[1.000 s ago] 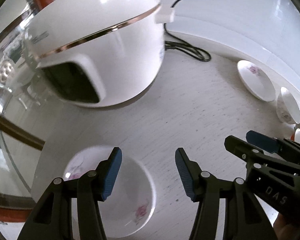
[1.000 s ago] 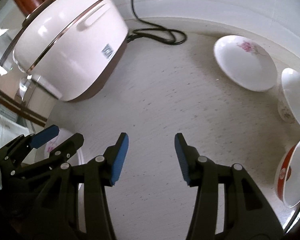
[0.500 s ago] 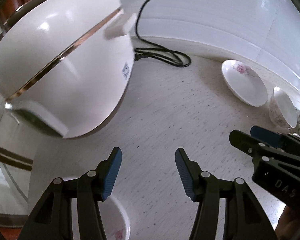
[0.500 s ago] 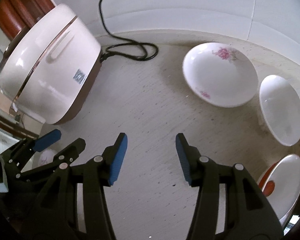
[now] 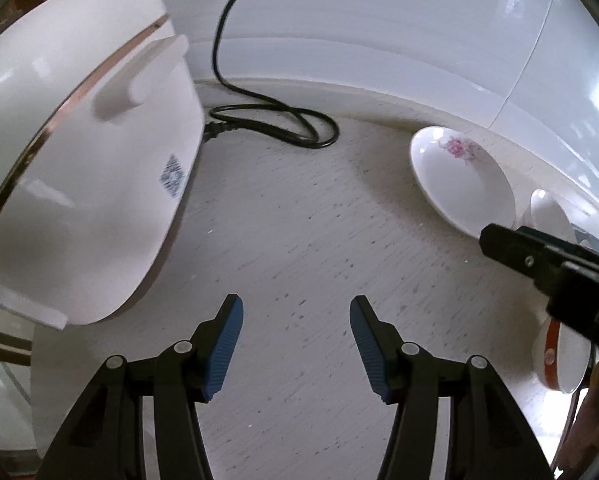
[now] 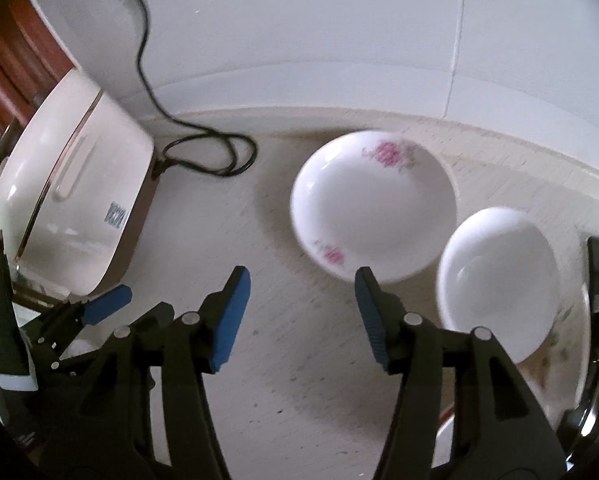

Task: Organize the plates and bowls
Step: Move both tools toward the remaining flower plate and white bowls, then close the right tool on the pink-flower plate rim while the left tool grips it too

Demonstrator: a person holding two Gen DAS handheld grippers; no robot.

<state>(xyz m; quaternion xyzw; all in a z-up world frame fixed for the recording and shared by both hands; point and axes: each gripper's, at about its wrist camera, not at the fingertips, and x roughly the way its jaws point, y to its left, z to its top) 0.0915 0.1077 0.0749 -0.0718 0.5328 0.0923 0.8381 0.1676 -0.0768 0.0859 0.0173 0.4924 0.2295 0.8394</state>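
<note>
Both claws are empty as I watch: the right claw (image 6: 301,312) has just been opening, its blue pads now standing well apart with nothing but bare tabletop (image 6: 299,380) between them, and the left claw (image 5: 295,344) hangs about half open, also with nothing in it. The right one is pointed toward the flowered plate (image 6: 373,210), which lies near the back wall with its near rim just past the right-hand pad, and a plain white bowl (image 6: 499,276) sits just beside that plate on the right. A bowl with a red band (image 5: 555,356) peeks out at the far right edge of the left view, partly hidden behind the other tool. My worry is the crowding: plate and white bowl are so close that a pad coming down on the plate's rim could knock the bowl, or slide off the glazed edge and send the plate skating into the wall. That glaze looks slick, so a shallow bite on the rim might let it tip out once lifted. The two tools are also close to each other, so if both reach for the same dish they may well clash. Off to the left, the rice cooker (image 5: 83,160) and its looped black cord (image 5: 283,124) sit near the path; a wide swing could snag the cord.
</note>
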